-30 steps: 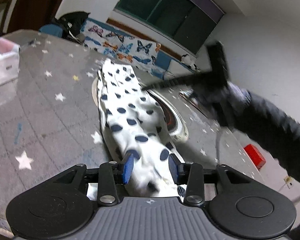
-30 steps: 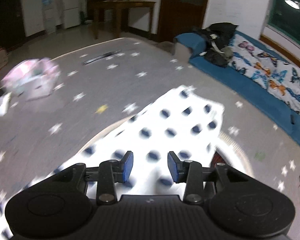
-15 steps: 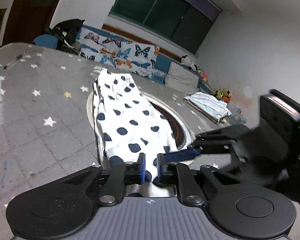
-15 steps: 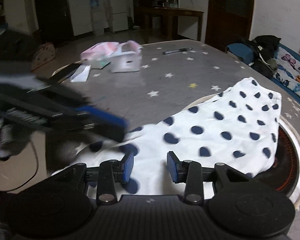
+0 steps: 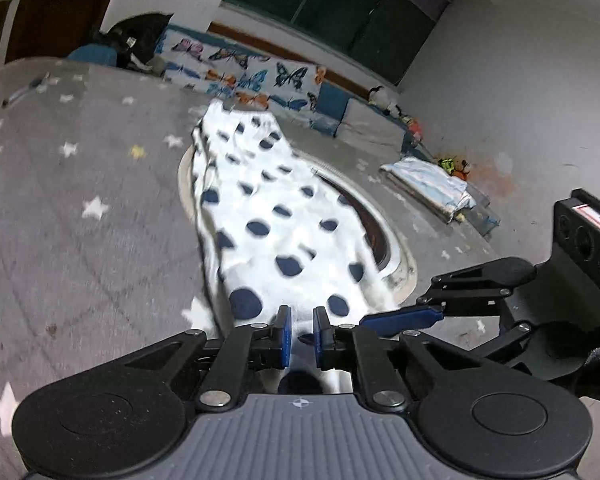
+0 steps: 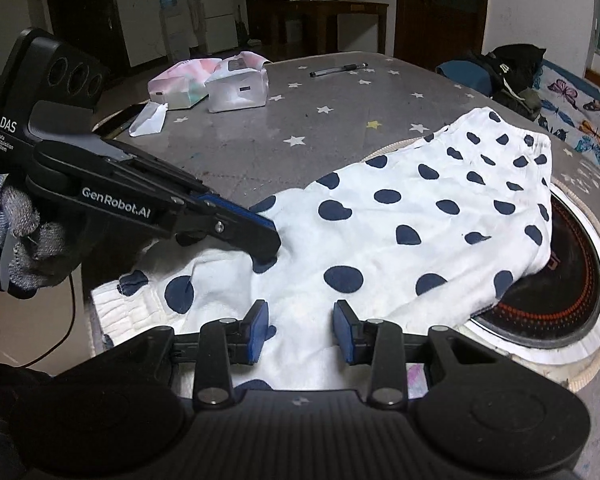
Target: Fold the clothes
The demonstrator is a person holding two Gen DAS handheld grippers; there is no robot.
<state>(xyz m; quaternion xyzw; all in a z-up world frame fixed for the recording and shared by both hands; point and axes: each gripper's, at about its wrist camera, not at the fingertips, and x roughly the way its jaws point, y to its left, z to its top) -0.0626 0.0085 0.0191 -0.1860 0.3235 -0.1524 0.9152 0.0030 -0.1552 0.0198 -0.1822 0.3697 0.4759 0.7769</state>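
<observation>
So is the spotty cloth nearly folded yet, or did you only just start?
Only just started. The spotty cloth lies spread long across the starry table, with no fold visible yet. The left gripper is pinched on its near edge. The right gripper sits open over the same end, not gripping. The folding itself is left.

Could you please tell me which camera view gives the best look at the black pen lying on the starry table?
The right wrist view: the black pen lies sharp and unobstructed near the table's far edge. In the left wrist view only a blurred dark streak shows at the far left, probably the same pen.
</observation>
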